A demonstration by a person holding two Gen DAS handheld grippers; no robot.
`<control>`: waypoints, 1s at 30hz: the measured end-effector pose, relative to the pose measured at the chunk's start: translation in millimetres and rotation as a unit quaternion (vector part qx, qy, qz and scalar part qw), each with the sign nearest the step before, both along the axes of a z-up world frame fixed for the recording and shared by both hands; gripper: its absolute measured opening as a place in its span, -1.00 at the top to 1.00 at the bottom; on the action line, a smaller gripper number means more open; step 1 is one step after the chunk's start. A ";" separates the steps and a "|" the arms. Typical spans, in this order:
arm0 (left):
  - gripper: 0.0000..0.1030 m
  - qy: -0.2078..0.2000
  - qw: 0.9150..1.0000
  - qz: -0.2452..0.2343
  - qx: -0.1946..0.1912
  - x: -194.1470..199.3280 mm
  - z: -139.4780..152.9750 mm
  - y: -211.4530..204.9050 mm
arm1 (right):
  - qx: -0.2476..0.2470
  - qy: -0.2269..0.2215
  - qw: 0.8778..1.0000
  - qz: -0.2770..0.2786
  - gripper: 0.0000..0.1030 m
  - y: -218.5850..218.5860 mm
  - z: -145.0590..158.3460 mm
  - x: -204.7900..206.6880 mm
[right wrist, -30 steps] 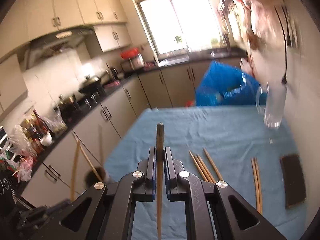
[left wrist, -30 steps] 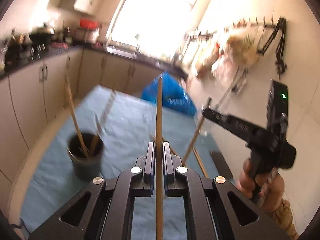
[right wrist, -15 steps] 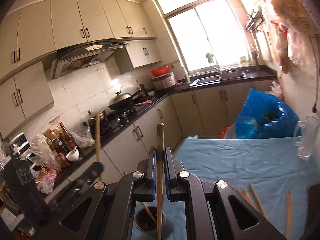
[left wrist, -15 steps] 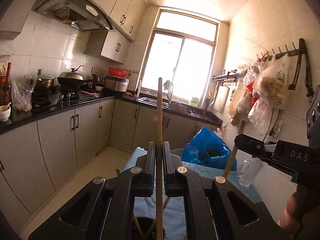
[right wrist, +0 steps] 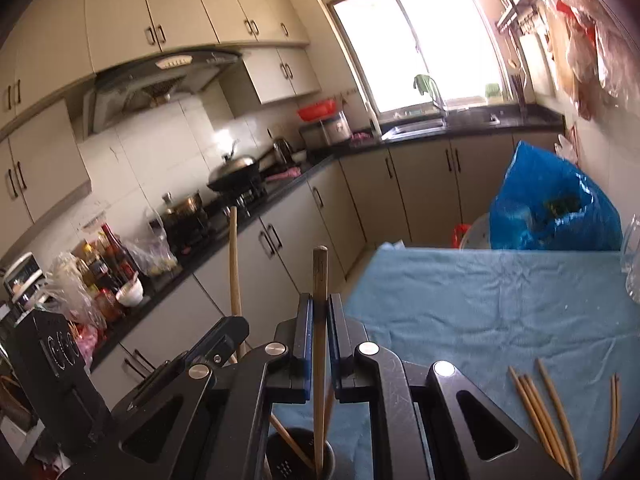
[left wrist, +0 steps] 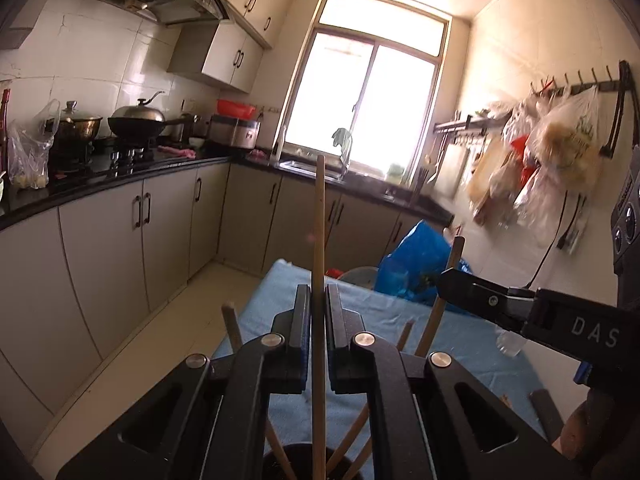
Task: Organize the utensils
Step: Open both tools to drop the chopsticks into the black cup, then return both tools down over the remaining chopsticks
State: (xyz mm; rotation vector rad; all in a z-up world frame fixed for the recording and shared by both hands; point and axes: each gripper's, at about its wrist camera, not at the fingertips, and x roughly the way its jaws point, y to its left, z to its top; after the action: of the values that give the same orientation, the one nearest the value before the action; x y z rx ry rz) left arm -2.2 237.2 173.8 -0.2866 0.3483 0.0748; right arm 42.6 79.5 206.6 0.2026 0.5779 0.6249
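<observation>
My left gripper (left wrist: 318,292) is shut on an upright wooden chopstick (left wrist: 319,220). Its lower end reaches the mouth of a dark utensil cup (left wrist: 298,458) directly below, which holds several chopsticks. My right gripper (right wrist: 319,300) is shut on a second chopstick (right wrist: 320,276), whose lower end dips into the same cup (right wrist: 286,464). The two grippers stand close together over the cup: the right gripper (left wrist: 444,282) shows in the left wrist view, the left gripper (right wrist: 230,330) in the right wrist view. Several loose chopsticks (right wrist: 540,412) lie on the blue cloth (right wrist: 500,300).
The blue cloth covers a table. A blue plastic bag (right wrist: 552,204) stands beyond its far edge and a clear glass mug (right wrist: 632,264) at its right side. A flat dark object (left wrist: 544,412) lies near the right edge. Kitchen cabinets (left wrist: 120,240) line the left, across a floor gap.
Both grippers have swung left across the table and tilted up, each keeping its chopstick. The cup, earlier ahead and to the left, now sits right beneath them. The loose chopsticks are left behind at the right.
</observation>
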 end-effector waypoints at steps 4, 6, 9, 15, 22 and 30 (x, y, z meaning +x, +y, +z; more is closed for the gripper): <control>0.88 0.015 1.000 0.007 -0.003 0.1 -14.4 0.5 | -0.011 0.017 1.000 0.006 0.85 1.0 -19.0 1.3; 0.88 0.020 1.000 0.011 0.001 -1.2 -19.4 -0.9 | -0.014 0.021 1.000 0.007 0.85 2.0 -24.3 1.3; 0.87 0.024 1.000 0.016 0.009 -3.9 -23.1 -3.9 | -0.016 0.026 0.999 0.008 0.84 2.1 -29.3 0.8; 0.71 0.034 0.999 0.015 0.018 -11.7 -22.8 -10.8 | -0.016 0.032 0.999 0.009 0.83 1.2 -33.2 -2.8; 0.24 0.018 0.999 0.034 0.021 -42.8 -3.9 -14.0 | -0.007 0.028 1.000 -0.005 0.40 -12.8 -24.9 -9.3; 0.04 -0.001 0.999 0.026 0.024 -99.7 22.8 -41.9 | -0.017 0.012 0.998 -0.056 0.09 -98.3 -19.8 -25.0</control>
State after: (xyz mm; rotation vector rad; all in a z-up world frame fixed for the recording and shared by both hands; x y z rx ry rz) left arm -101.9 195.3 196.6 -0.2478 0.3370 0.1336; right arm 17.6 -18.8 186.8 0.2101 0.5951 0.5036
